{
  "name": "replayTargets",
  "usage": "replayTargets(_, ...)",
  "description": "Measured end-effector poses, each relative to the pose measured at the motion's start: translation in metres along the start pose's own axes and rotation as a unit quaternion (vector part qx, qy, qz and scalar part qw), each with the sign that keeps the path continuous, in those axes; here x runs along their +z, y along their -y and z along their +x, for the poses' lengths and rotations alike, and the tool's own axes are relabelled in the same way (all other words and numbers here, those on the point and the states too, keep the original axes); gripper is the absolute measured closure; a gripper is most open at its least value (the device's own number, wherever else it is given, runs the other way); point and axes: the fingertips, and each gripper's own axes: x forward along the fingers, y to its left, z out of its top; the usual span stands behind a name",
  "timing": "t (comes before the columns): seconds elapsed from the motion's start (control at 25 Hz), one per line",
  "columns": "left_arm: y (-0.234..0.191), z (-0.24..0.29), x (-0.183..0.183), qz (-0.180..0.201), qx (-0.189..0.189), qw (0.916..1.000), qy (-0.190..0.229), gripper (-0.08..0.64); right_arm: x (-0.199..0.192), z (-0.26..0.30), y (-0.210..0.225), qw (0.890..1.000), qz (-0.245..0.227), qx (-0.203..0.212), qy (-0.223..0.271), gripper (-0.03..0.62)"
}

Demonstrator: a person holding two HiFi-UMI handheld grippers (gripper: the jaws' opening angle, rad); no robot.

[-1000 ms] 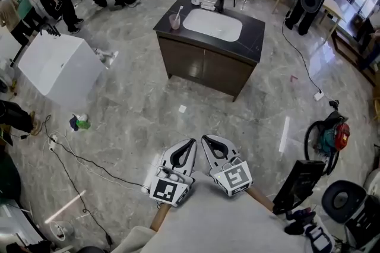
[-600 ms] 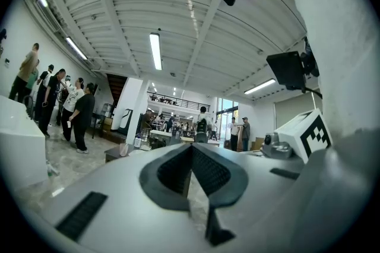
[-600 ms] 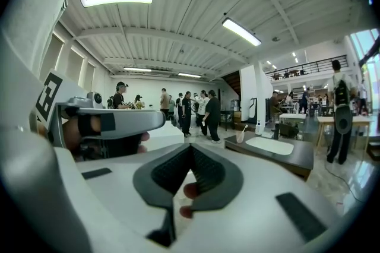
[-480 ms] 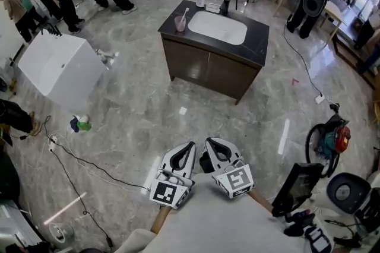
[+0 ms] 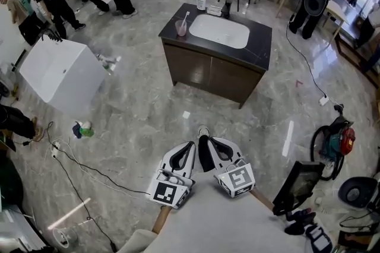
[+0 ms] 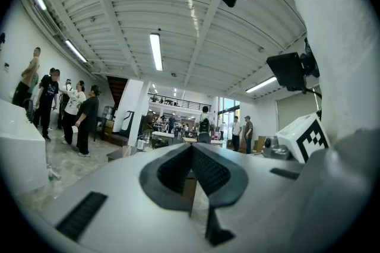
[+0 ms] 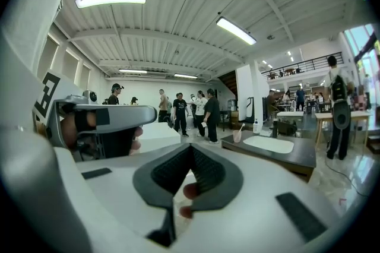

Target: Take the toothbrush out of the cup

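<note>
The dark sink counter holds a pink cup and soap bottle.

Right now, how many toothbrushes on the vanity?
1. The toothbrush stands in the pink cup at the left corner of the vanity top, beside the basin. At this distance, a second could be missed.

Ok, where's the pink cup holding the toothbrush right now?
Head view: the translucent pink cup stands at the dark countertop's left end, just left of the white sink basin.
</note>
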Motion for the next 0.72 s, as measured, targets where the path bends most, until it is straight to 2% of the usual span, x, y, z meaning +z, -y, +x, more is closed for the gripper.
replayTargets(0.36,-0.048,0.052,-0.011,-0.006,0.023,0.9995,-0.021,0.556,-0.003,0.06,0.04,1.0,0.005,0.019,-0.01,0.588)
replayTargets(0.48,-0.068,0.08,-0.009,0.001,0.021,0.9997,-0.012,0.557,0.004,0.089,0.062,1.0,0.007,0.025,-0.007,0.588)
replayTargets(0.72,-0.11,0.132,-0.005,-0.007,0.033,0.9991,-0.026,0.557,0.019,0.14,0.108,0.999,0.014,0.029,-0.014,0.588)
